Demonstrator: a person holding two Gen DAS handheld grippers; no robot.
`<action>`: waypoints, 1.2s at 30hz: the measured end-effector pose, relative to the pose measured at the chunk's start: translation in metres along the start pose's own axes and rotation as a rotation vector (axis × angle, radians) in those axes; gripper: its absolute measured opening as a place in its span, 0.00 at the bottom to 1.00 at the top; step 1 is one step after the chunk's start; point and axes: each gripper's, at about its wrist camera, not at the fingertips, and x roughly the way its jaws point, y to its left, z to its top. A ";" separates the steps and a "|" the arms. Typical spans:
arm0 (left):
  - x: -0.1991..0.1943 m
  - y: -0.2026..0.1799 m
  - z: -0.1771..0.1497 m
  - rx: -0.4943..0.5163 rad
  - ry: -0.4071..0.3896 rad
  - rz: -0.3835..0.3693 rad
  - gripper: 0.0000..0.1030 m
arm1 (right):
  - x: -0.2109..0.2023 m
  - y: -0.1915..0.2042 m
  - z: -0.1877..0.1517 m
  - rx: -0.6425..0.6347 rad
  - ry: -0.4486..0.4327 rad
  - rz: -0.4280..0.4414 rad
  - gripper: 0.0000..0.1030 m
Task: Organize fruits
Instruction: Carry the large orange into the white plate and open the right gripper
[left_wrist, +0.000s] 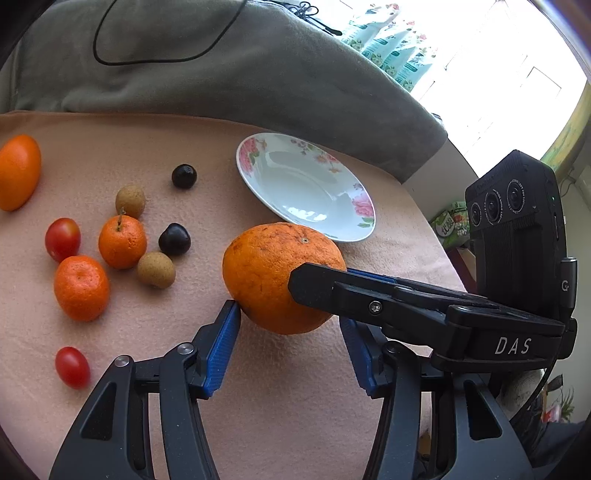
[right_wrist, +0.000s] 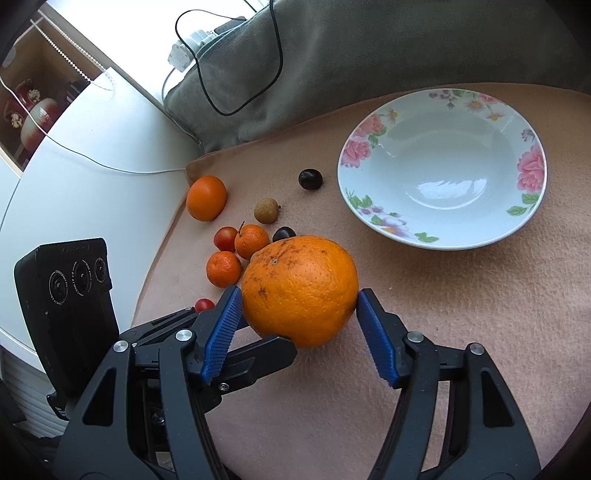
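The large orange (right_wrist: 300, 290) sits on the peach cloth (right_wrist: 461, 332) that covers the desk, just at 7 o'clock of the floral plate (right_wrist: 532, 168). The right claw (right_wrist: 299, 308) has it between its blue pads (right_wrist: 221, 334), both pads touching the peel, so it is closed on the fruit. In the left wrist view the same large orange (left_wrist: 266, 273) lies between the left claw (left_wrist: 290, 349) fingers too; its left blue pad (left_wrist: 221, 350) touches the rind near the tip, while the other pad is partly hidden behind the right claw's black finger, so I cannot tell whether the left claw grips or merely brackets the fruit.

The floral plate (left_wrist: 258, 147) is bare inside. At 9 o'clock of the large orange in the left view lies a cluster: two small tangerines (left_wrist: 122, 240), one with a stem, two tan longans (left_wrist: 156, 269), two dark cherries (left_wrist: 174, 239), and two cherry tomatoes (left_wrist: 62, 239), one of them apart at 8 o'clock. A smooth medium orange (left_wrist: 18, 171) lies farthest out at 10 o'clock, near the cloth's edge.

Beyond the cloth at 12 o'clock is a grey-green blanket (right_wrist: 369, 44) with a black cable (right_wrist: 273, 66) looped over it
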 end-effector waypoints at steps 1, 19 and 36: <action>0.001 -0.002 0.002 0.006 -0.003 -0.003 0.52 | -0.003 -0.001 0.001 -0.001 -0.007 -0.003 0.65; 0.033 -0.035 0.041 0.078 -0.007 -0.027 0.52 | -0.031 -0.033 0.026 0.047 -0.086 -0.041 0.65; 0.029 -0.036 0.050 0.086 -0.034 -0.010 0.52 | -0.060 -0.052 0.049 0.087 -0.198 -0.094 0.65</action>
